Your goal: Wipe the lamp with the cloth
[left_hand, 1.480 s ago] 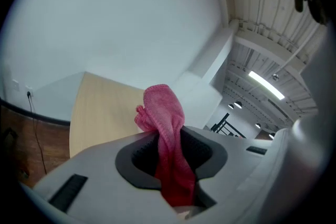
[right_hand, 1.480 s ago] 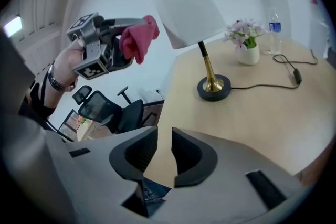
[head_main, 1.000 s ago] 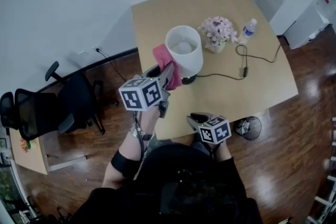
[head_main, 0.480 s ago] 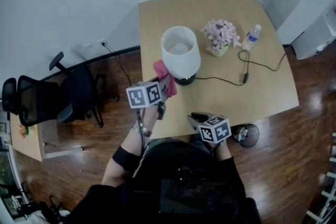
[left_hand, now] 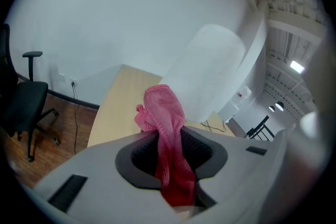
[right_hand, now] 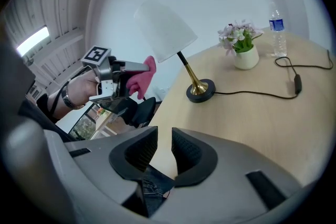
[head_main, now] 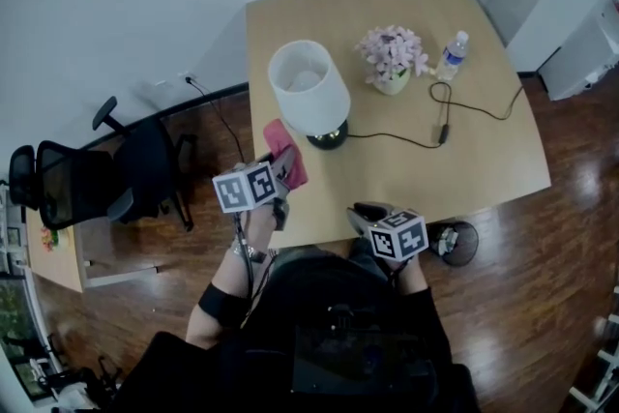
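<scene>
Cloth (left_hand: pixel 163 107) clamped in the left gripper (left_hand: pixel 173 139), lamp (left_hand: pixel 210 71) just ahead.
Pink folds stick out past the jaws closed on them, close to the white shade's lower side. Right gripper (right_hand: pixel 160 152) hangs empty over the near bench (right_hand: pixel 252 113) edge, jaws slightly parted, the lamp's base well ahead of it.

L gripper (head_main: pixel 282 165) w/ cloth (head_main: pixel 286 148) now lower, off lamp (head_main: pixel 309 90), by table (head_main: pixel 406 179) edge

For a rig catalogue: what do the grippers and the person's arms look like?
The left gripper and right gripper have light grey shells, black ribbed jaws and a cube of black-and-white markers each. Black sleeves; a watch on the left wrist.
</scene>
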Motion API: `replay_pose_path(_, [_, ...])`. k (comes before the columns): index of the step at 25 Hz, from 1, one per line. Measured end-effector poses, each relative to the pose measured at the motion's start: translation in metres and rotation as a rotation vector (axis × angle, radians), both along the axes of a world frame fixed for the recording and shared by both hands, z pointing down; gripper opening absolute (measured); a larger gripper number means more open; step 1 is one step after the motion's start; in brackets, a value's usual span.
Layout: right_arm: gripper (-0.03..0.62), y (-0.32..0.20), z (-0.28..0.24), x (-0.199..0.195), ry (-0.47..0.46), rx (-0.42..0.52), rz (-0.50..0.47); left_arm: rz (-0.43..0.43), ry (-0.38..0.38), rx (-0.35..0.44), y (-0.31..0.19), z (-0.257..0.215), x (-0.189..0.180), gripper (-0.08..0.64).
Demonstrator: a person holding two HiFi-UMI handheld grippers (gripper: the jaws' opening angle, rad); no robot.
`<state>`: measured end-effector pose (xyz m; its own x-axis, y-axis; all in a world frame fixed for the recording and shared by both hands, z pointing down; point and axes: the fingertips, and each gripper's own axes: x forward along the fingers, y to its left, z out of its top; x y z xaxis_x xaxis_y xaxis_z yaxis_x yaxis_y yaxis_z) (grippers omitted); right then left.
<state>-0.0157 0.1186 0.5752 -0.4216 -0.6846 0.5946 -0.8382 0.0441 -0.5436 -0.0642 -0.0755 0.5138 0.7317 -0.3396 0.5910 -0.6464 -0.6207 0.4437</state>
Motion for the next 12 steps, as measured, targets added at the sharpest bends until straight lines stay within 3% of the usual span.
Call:
replay_pose_path(7, [0.092, 0.020, 0.014, -0.022, -0.067, -0.032, -0.041, -0.003, 0.185, 0.109, 0.025, -0.118, 0.030, 0.117])
replay_pose_path(12, [0.092, 0.017, 0.003, -0.031, -0.045, -0.033, -0.061, 0.016, 0.209, 0.147, 0.017, -0.141, 0.057, 0.117])
